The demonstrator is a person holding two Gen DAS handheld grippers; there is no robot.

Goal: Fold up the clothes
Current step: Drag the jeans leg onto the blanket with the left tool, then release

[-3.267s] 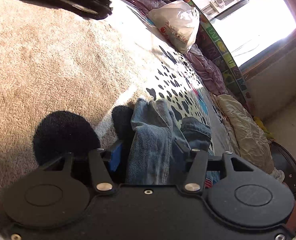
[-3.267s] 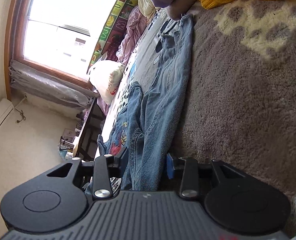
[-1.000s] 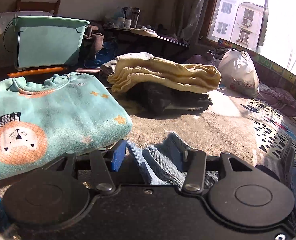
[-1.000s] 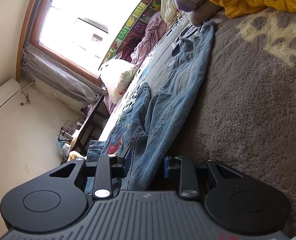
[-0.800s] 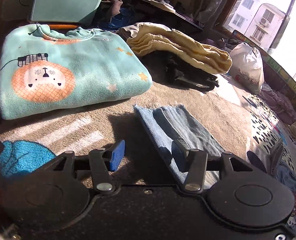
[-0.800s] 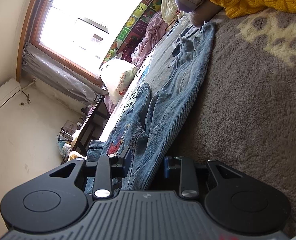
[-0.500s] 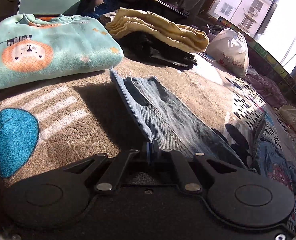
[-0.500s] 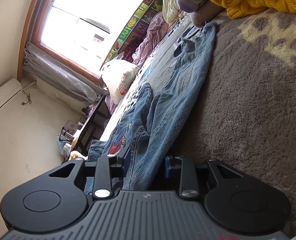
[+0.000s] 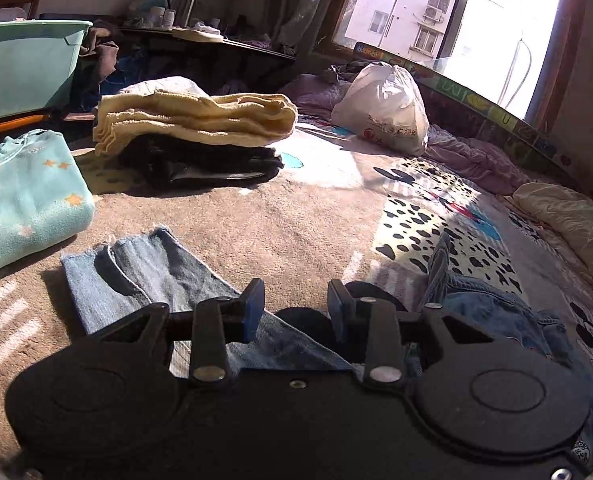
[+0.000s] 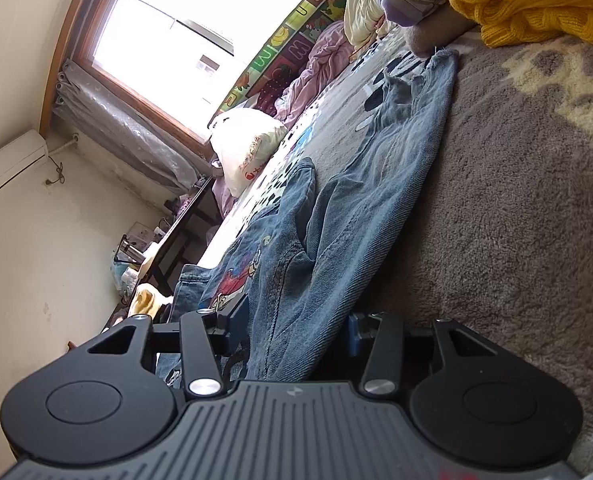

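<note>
Left claw (image 9: 296, 308) open above jeans (image 9: 144, 276) | right claw (image 10: 296, 330) grips denim | risk: we tug, fold skews

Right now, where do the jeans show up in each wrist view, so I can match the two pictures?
Left wrist: jeans lie low and left of centre, leg hems pointing toward the teal sweater.
Right wrist: jeans run diagonally through the centre, from the claw up toward the yellow knit.
Shared landmark: white plastic bag below the window.
</note>
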